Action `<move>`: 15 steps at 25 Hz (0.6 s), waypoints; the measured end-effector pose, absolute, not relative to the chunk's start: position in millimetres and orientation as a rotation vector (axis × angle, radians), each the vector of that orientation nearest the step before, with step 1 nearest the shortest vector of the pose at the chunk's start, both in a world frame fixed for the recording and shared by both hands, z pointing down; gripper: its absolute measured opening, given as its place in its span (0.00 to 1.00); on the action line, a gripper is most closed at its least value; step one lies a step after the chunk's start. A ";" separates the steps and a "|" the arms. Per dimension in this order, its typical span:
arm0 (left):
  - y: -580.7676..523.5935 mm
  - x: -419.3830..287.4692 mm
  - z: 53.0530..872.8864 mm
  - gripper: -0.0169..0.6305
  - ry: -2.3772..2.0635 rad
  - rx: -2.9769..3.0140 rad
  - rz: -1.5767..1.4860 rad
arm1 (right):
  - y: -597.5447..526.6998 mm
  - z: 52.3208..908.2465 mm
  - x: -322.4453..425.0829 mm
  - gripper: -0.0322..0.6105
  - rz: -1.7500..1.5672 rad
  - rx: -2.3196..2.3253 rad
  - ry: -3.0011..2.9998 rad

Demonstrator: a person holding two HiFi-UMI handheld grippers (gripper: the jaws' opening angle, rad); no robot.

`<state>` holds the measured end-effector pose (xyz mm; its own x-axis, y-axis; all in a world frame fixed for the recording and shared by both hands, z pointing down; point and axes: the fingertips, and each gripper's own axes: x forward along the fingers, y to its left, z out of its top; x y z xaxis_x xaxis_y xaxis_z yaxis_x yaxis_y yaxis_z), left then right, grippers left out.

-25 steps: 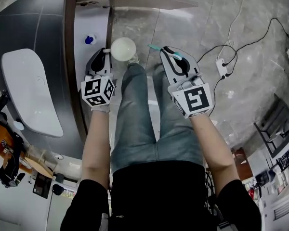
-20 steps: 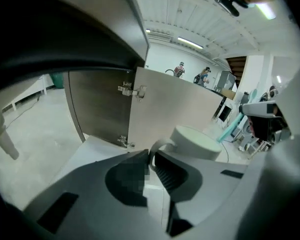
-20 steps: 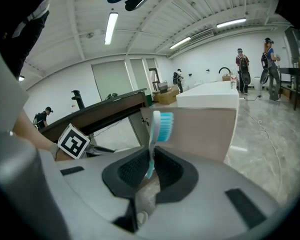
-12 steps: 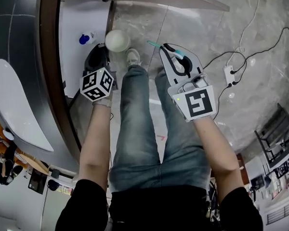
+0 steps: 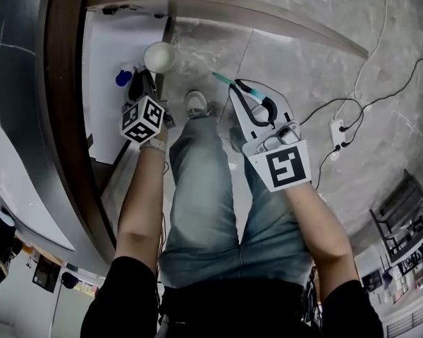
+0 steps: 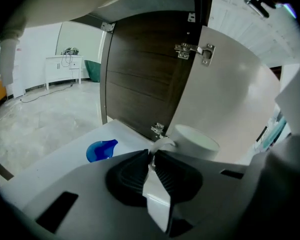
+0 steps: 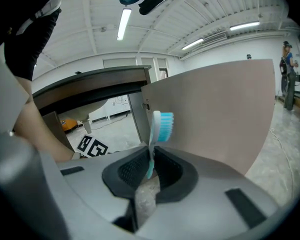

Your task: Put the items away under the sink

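My left gripper (image 5: 146, 77) is shut on the handle of a white cup (image 5: 160, 56). It holds the cup at the mouth of the open cabinet under the sink, over its white floor (image 5: 109, 41). In the left gripper view the cup (image 6: 195, 141) sits just past the shut jaws (image 6: 151, 153), above the white floor. My right gripper (image 5: 241, 88) is shut on a white and teal toothbrush (image 5: 225, 82), held over the tiled floor to the right of the cabinet. In the right gripper view the toothbrush (image 7: 160, 126) stands upright between the jaws (image 7: 150, 166), bristles up.
A blue object (image 5: 125, 76) lies on the cabinet floor near the cup. The open brown door (image 5: 218, 9) swings out at the top. The dark counter (image 5: 21, 83) and white basin (image 5: 14, 189) lie left. A power strip (image 5: 336, 129) and cables lie on the floor at right.
My left gripper has carried the cup forward and left to the cabinet opening. The right gripper with the toothbrush has moved slightly forward. More of the cabinet interior now shows.
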<state>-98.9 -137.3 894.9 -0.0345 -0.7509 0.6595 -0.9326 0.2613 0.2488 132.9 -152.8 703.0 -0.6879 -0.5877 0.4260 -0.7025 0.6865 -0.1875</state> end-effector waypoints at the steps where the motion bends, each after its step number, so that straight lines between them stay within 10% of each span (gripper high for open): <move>1: -140.4 -102.5 901.2 0.10 -1.835 1.527 0.327 | -155.9 706.9 130.4 0.13 0.472 1.007 -2.570; 15: -158.7 -129.4 966.3 0.11 -1.948 1.490 0.384 | -159.1 746.1 129.5 0.13 0.478 0.975 -2.556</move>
